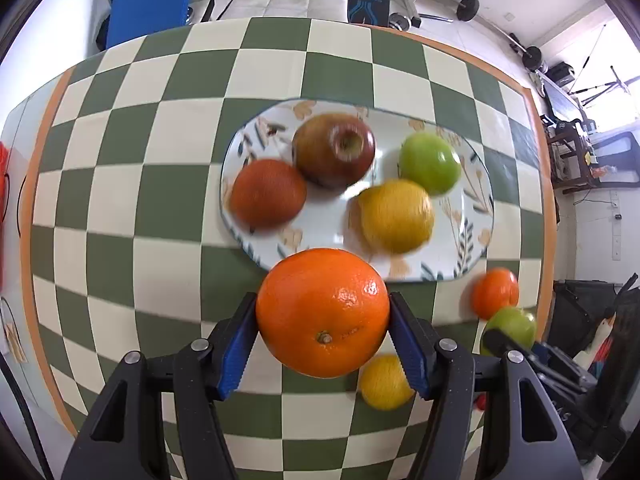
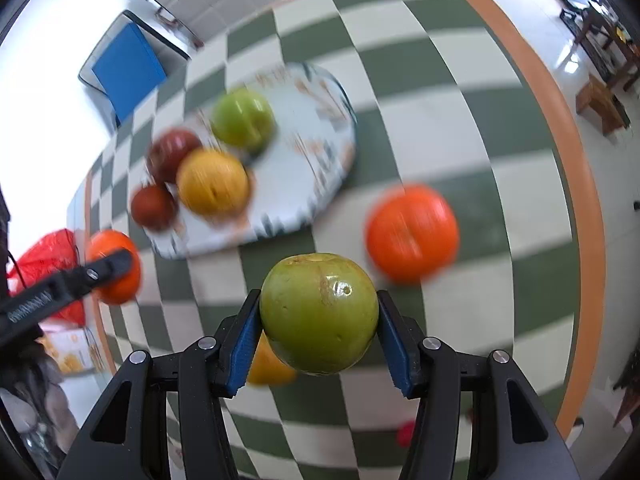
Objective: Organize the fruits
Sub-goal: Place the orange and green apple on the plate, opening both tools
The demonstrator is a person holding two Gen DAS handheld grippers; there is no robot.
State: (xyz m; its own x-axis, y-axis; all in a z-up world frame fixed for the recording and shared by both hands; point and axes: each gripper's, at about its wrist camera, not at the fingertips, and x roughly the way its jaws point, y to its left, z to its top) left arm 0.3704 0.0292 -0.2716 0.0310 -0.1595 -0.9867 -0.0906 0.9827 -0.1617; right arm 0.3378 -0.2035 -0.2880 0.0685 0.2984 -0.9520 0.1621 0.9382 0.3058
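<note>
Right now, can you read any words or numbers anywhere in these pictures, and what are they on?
Nothing reads clearly.
Raised lettering on the left gripper's black arm, in the right wrist view: upside down and blurred, unreadable.
Letters on the right gripper's black body, in the left wrist view: only partly visible, unreadable.
The orange, green apple and plate carry no text.

— What's the table [image 1: 120, 208] like?

— I see a green-and-cream checked cloth with an orange border.

— And directly on it?

— An oval plate [image 1: 328, 232] with fruit near the middle. Beside the plate, I see a tangerine [image 1: 495, 293] and a lemon [image 1: 384, 382] on the cloth.
</note>
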